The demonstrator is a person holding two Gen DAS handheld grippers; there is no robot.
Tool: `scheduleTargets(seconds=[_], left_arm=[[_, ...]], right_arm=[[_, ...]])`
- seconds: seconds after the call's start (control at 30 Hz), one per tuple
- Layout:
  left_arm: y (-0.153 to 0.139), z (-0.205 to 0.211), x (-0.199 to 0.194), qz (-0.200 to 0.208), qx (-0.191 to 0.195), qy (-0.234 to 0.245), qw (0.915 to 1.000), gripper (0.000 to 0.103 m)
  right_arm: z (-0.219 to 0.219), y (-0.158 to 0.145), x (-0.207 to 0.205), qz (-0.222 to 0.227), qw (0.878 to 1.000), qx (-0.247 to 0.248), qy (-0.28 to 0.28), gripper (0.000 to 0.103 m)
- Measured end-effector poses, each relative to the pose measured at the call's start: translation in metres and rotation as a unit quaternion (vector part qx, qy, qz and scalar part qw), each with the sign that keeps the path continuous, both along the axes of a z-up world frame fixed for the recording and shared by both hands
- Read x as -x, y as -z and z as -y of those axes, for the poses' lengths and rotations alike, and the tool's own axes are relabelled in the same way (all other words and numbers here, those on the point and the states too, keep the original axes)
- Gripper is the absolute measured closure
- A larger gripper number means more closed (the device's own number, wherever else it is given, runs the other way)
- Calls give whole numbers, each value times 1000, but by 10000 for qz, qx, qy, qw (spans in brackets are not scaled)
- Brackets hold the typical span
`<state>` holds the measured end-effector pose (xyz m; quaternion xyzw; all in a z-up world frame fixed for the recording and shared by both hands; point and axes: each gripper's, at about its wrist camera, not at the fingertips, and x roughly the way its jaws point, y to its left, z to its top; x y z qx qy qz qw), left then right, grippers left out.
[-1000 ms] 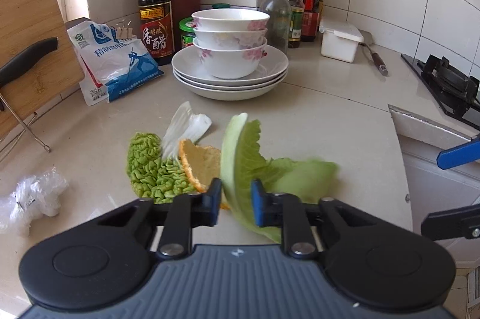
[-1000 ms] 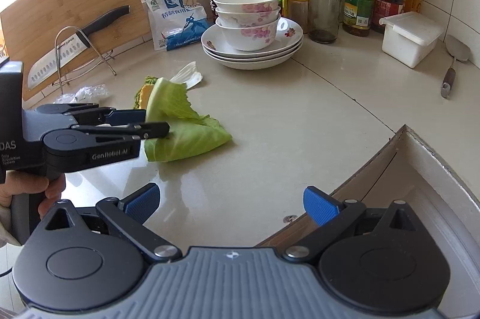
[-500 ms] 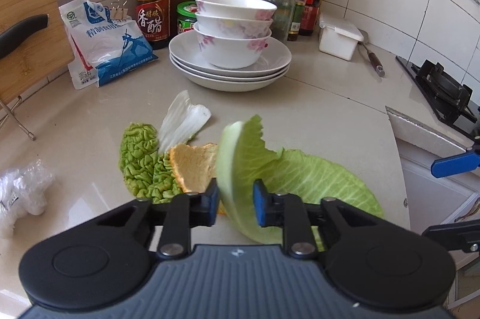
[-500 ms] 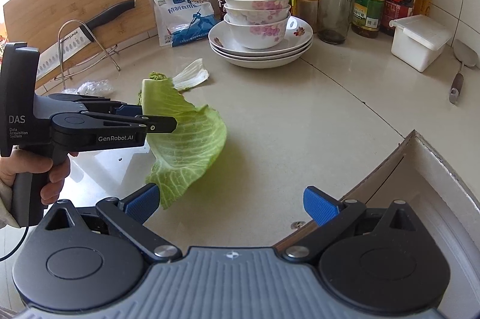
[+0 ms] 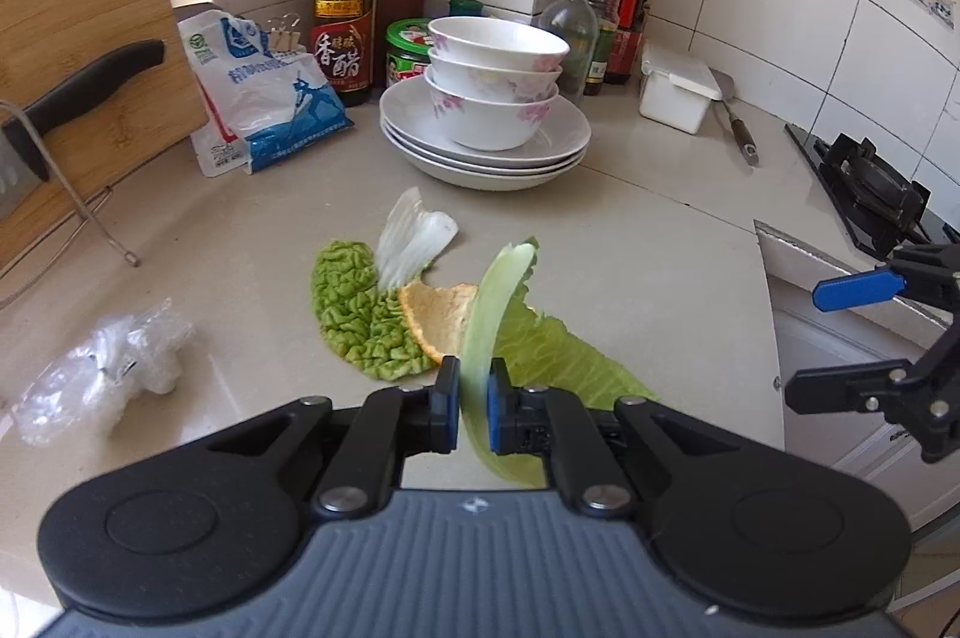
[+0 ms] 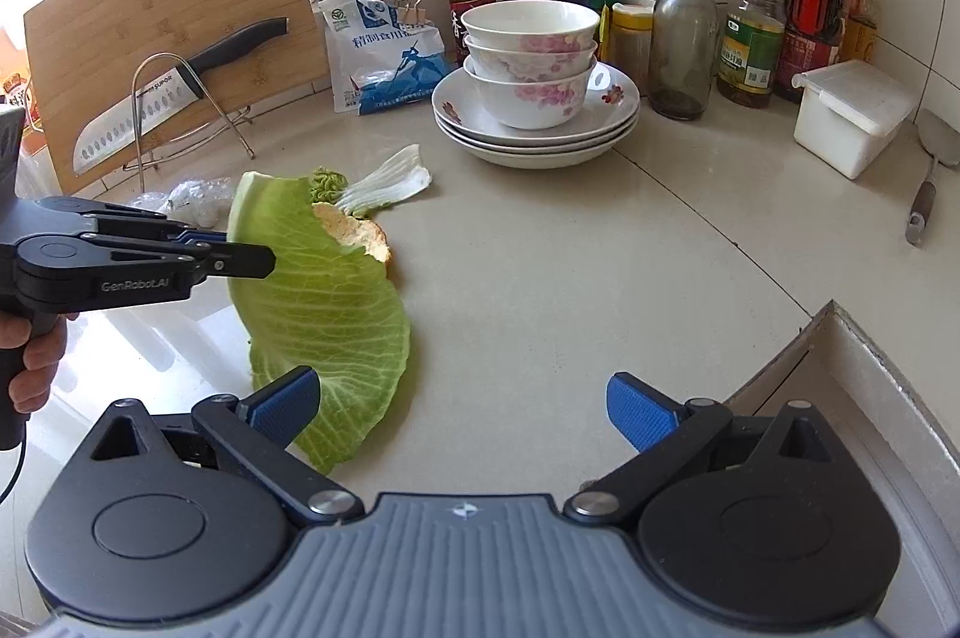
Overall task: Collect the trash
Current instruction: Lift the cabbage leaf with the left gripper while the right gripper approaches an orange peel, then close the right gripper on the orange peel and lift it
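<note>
Both views close, angled down along own fingers (image 5: 445, 401) at the table (image 5: 630, 242). Right view from the sink-side corner. Shared: cabbage leaf (image 6: 324, 290), stacked bowls (image 5: 495, 89).

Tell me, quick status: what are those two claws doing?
Left gripper shut on cabbage leaf, lifting it. Right gripper open, empty. Orange peel, other scraps on counter. Nothing blocking.

Bright daylight from upper left, sharp focus, fisheye-curved edges, soft shadows.
</note>
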<state>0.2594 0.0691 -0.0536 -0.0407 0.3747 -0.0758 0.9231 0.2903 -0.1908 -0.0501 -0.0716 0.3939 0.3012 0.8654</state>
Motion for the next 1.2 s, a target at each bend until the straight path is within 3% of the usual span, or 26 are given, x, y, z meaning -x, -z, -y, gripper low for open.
scheduleTargets(seconds=[0.37, 0.7, 0.9, 1.07, 1.2], left_arm=[[-11, -43, 44, -180, -243, -617, 9976, 96], [-13, -63, 50, -211, -284, -893, 9954, 96], [-9, -64, 46, -261, -227, -855, 9957, 96], [-10, -64, 43, -271, -231, -755, 9965, 96], [-13, -62, 41, -299, -288, -573, 9975, 96]], right_arm=[[-63, 23, -33, 140, 9966, 181, -791, 0], [-134, 55, -52, 438, 9856, 641, -1504, 3], [-145, 60, -58, 490, 9832, 715, -1605, 18], [-146, 57, -59, 480, 9829, 674, -1643, 39], [-143, 52, -56, 504, 9828, 697, -1631, 44]])
